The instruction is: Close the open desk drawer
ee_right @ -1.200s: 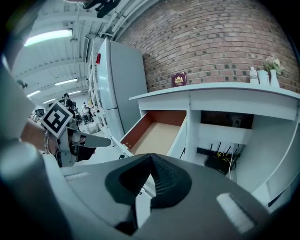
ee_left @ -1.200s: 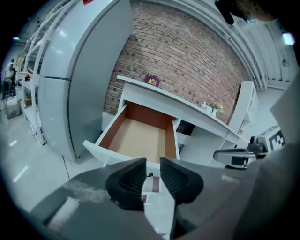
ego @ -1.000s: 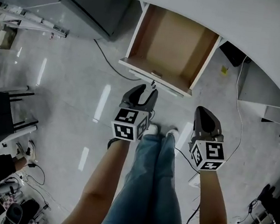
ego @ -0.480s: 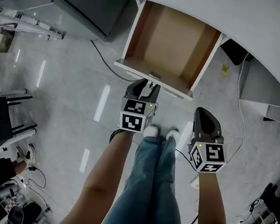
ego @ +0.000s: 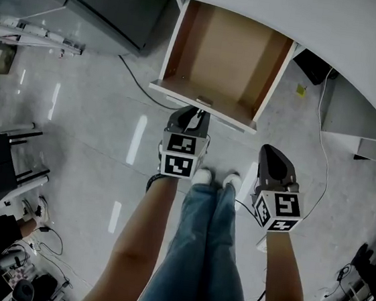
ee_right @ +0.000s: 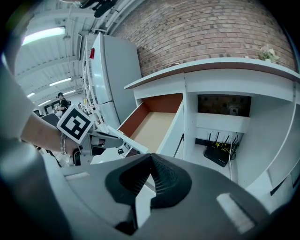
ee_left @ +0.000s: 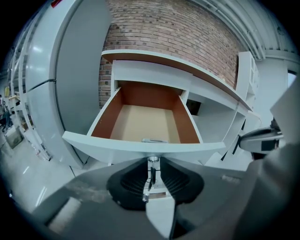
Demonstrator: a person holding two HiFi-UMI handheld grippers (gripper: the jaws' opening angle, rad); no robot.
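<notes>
Glossy grey floor (ego: 88, 135) under a curved white desk (ego: 336, 35), with a brick wall (ee_left: 178, 28) behind and a grey cabinet (ego: 90, 0) at left. The drawer (ego: 230, 50) stands pulled out, its bottom bare. The left gripper (ego: 190, 116) meets the drawer front. Its jaws, just closing, stand narrowly apart around the metal pull (ee_left: 150, 161). The right gripper (ego: 272, 153) hangs clenched and empty beside the person's legs (ego: 207, 250).

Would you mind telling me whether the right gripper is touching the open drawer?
Apart. The head view shows bare floor between the right gripper and the front of the drawer.
</notes>
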